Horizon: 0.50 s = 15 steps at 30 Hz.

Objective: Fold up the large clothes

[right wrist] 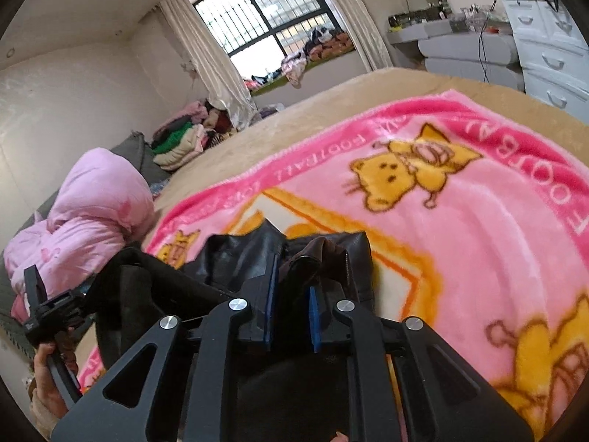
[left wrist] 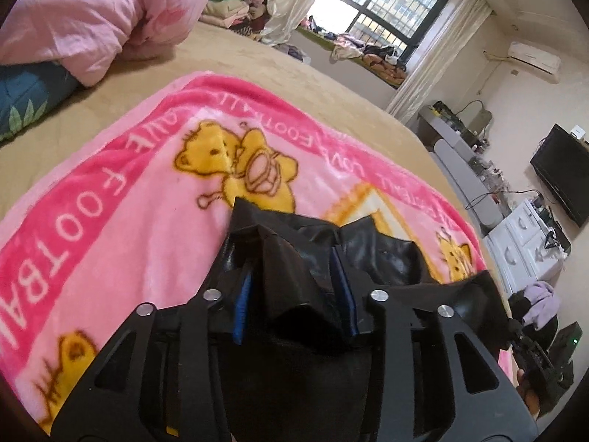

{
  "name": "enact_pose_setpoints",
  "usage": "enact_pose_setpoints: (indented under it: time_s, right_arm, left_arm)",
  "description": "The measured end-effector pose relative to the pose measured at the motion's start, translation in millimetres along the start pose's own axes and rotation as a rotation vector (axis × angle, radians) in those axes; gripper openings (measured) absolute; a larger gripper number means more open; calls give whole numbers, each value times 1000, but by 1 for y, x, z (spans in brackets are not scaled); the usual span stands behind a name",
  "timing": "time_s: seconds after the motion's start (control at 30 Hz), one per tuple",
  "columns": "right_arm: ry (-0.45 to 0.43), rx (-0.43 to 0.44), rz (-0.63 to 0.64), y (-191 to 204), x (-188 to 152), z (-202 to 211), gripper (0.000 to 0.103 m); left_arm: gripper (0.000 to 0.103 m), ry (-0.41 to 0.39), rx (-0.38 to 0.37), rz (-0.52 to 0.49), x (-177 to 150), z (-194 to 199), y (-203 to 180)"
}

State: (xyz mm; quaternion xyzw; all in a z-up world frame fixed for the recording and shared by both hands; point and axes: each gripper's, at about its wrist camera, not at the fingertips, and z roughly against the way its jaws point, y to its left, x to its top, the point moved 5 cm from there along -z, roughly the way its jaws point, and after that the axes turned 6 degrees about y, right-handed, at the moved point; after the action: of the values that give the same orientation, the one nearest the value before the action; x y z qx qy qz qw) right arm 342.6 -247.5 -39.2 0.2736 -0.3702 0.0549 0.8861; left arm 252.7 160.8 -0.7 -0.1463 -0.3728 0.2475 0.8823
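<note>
A black leather-look garment (left wrist: 291,254) is held above a pink bear-print blanket (left wrist: 121,235) spread on the bed. My left gripper (left wrist: 294,294) is shut on a fold of the garment between its blue pads. My right gripper (right wrist: 292,302) is shut on another fold of the same garment (right wrist: 239,258), over the blanket (right wrist: 478,243). The garment sags between the two grippers. The left gripper also shows at the lower left of the right wrist view (right wrist: 48,313), in the person's hand.
A tan bed cover (left wrist: 257,62) lies under the blanket. A bunched pink quilt (left wrist: 92,18) sits at the bed's far side. Piles of clothes (right wrist: 184,136) lie near the window. A white drawer unit (right wrist: 552,37) and a TV (left wrist: 563,173) stand past the bed's edge.
</note>
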Motion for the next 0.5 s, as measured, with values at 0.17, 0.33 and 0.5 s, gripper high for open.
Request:
enact_pose_setpoints:
  time_s: [0.17,0.33,0.5]
  right_arm:
    - [11,-26,15,0,-2,-11,35]
    - [-31,-83,56,-2,4,2,66]
    - [-43,-148,152,2,7,10,75]
  left_arm:
    - [65,-42,35,4,2,1,9]
    - [78,-79,59,-9,6,8,14]
    - [84,-90,132,-75,5,9,14]
